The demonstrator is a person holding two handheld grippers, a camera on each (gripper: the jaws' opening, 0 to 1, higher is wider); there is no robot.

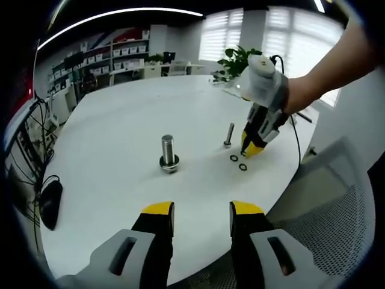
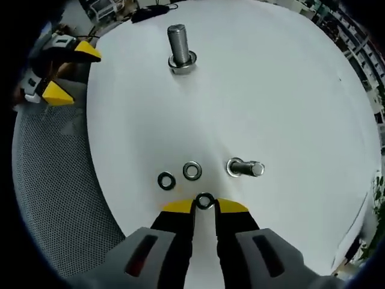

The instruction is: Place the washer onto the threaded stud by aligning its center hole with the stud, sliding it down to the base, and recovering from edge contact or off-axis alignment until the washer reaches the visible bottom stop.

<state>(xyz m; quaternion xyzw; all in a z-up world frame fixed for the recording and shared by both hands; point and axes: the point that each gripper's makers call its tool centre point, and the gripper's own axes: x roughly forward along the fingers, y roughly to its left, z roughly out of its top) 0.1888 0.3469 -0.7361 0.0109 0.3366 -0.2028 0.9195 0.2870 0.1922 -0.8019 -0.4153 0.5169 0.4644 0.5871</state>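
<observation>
A round white table (image 1: 120,120) carries the work, with a mesh-backed office chair (image 1: 337,205) drawn up at its near edge. In the left gripper view, the left gripper (image 1: 201,211) hovers over that edge with its yellow-tipped jaws parted and nothing between them, while the right gripper (image 1: 252,147), held in a person's hand (image 1: 301,93), angles down to the tabletop on the far side. A large threaded stud (image 2: 178,45) stands upright near the table's middle with a ring seated around its base; a smaller stud (image 2: 243,168) stands well apart from it, close to the right gripper. In the right gripper view, the right gripper (image 2: 204,206) has its jaws drawn in on a dark washer (image 2: 204,201), pinched at the very tips just above the table. Two more washers (image 2: 179,175) lie flat on the surface just beyond it, beside the smaller stud's base.
</observation>
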